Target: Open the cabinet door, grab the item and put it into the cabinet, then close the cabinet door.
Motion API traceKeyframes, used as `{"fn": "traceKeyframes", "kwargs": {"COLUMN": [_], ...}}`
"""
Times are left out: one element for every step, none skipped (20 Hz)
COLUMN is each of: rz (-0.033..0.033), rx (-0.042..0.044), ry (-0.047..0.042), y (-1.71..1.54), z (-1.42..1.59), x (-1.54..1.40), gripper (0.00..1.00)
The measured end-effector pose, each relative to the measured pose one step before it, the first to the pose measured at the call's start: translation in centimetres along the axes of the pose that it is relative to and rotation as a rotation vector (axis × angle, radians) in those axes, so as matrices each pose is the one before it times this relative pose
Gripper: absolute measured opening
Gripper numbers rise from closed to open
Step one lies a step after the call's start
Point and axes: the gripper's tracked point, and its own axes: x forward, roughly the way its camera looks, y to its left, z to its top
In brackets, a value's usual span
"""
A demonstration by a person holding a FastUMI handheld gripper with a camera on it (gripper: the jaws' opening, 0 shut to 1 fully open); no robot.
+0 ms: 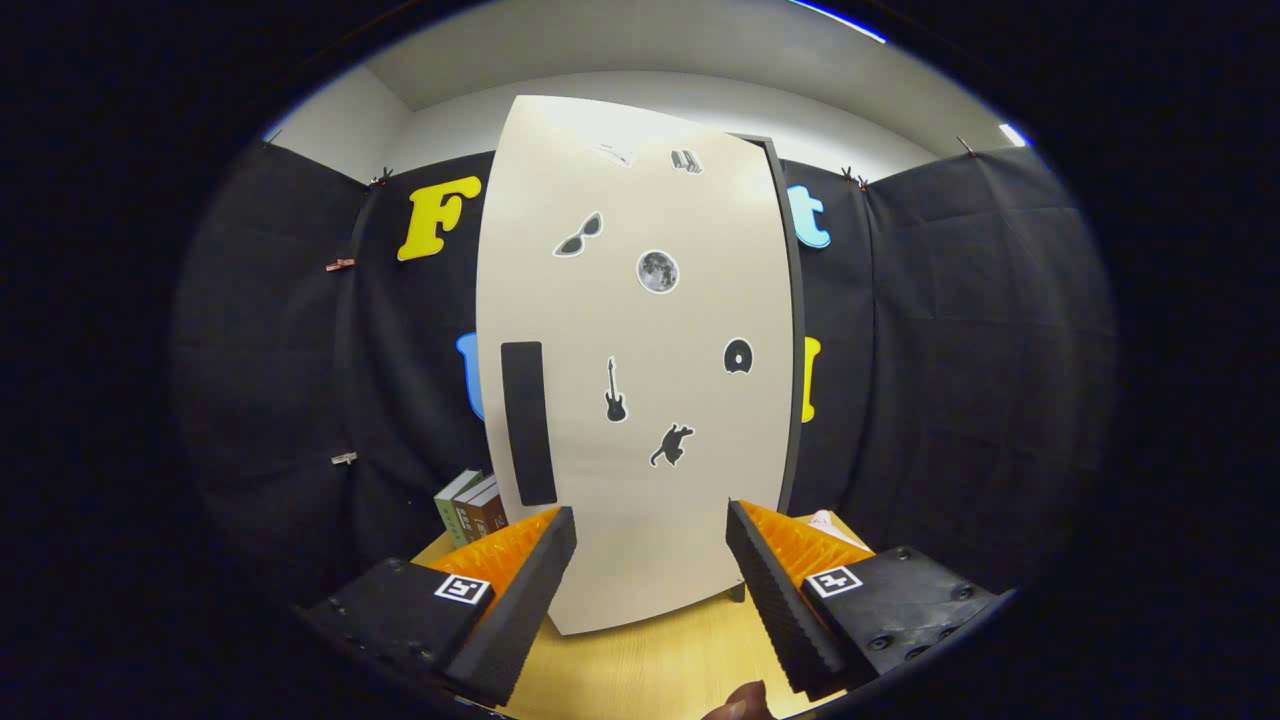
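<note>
The gripper [650, 590] stands wide open with nothing between its fingers, facing the cabinet door [640, 400] just ahead on the wooden surface [650, 670]. Its dark handle [528, 422] sits ahead-left. Some books [470, 505], I think, stand beyond the left finger.

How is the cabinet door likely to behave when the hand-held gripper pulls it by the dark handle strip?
The cabinet door looks like a flat, rigid panel, so it should probably swing stiffly, not flex. Its smooth face may be slippery; the dark handle strip seems the better hold. The open hand-held gripper holds nothing.
</note>
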Motion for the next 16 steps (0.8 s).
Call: {"fn": "traceKeyframes", "kwargs": {"rz": [-0.00089,-0.00341,-0.00448,0.00021,-0.00135,0.00055,-0.00273,-0.00051,0.00085,0.00163,0.00237,0.00173,0.00259,0.00209,0.00369,0.00148], "rx": [-0.01015,-0.00332,0.00219,0.00283,0.00387,0.00172,0.00129,0.00142,0.0022,0.00151,0.00029,-0.001,-0.00147,-0.00149,-0.00154,-0.00208], "ry": [-0.00522,-0.00051,-0.00189,-0.00024,0.00055,0.00309,0.00213,0.00191,0.00434,0.00219,0.00255,0.00159,0.00067,0.00103,0.00208,0.00248], "y": [0.034,-0.02,-0.137,-0.016,-0.127,-0.156,-0.198,-0.219,-0.049,-0.112,0.021,-0.037,-0.059,-0.088,0.067,0.003], "z": [0.178,0.024,0.114,0.084,0.03,-0.066,-0.107,-0.074,-0.059,-0.108,-0.015,-0.017,-0.035,-0.06,-0.094,-0.016], "x": [-0.082,-0.158,-0.052,-0.07,-0.096,-0.191,-0.182,-0.2,-0.226,-0.201,-0.044,-0.12,-0.171,-0.178,-0.162,-0.076], "gripper": [0.98,0.98,0.98,0.98,0.98,0.98,0.98,0.98,0.98,0.98,0.98,0.98,0.98,0.98,0.98,0.98]}}
